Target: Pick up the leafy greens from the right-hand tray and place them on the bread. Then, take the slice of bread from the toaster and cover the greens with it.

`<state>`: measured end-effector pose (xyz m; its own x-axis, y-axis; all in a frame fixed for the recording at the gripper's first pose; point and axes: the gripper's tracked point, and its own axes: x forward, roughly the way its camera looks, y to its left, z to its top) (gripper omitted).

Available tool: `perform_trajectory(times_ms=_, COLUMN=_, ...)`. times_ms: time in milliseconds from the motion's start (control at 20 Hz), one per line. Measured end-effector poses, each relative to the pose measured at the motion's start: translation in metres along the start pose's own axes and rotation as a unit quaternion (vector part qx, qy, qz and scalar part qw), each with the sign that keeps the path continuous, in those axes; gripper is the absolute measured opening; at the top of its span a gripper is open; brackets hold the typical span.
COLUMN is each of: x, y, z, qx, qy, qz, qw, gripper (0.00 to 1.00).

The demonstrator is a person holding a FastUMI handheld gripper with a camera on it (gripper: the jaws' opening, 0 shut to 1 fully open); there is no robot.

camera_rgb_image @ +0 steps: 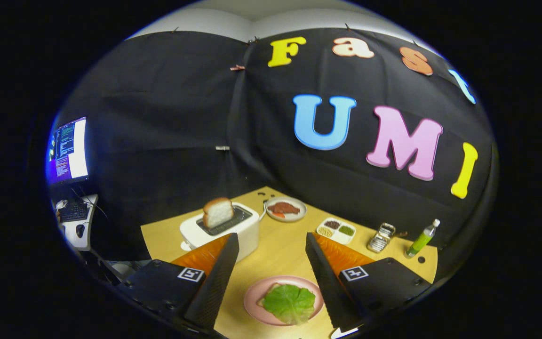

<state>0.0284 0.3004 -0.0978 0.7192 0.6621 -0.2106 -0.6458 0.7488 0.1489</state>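
A green leaf (290, 303) lies spread over a slice of bread (268, 298) on a pink plate (255, 292), low between my two fingers. My gripper (271, 239) stands open above the wooden table with nothing between its fingers. Beyond the left finger stands a white toaster (221, 229), and a slice of bread (218, 212) pokes upright out of its slot.
Behind the toaster sits a plate (285, 209) with reddish food. Beyond the right finger are a white divided dish (336, 230) with seeds, a small metal rack (381, 237) and a green bottle (422, 239). A desk with a monitor (67, 150) stands far left.
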Motion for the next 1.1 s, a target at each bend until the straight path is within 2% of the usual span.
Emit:
perform_trajectory(times_ms=100, x=0.001, y=0.016, z=0.038, qx=-0.018, qy=-0.044, qz=0.007, qw=0.999, gripper=0.97)
perform_trajectory(times_ms=150, x=0.005, y=0.023, z=0.05, qx=-0.024, qy=-0.053, qz=0.011, qw=0.998, gripper=0.97)
perform_trajectory(times_ms=400, x=0.049, y=0.056, z=0.055, qx=0.01, qy=-0.016, qz=0.032, qw=0.999, gripper=0.98)
perform_trajectory(times_ms=700, x=0.114, y=0.078, z=0.019, qx=0.009, qy=0.057, qz=0.03, qw=0.998, gripper=0.98)
perform_trajectory(times_ms=1100, x=0.201, y=0.125, z=-0.023, qx=0.092, qy=0.149, qz=0.042, qw=0.984, gripper=0.98)
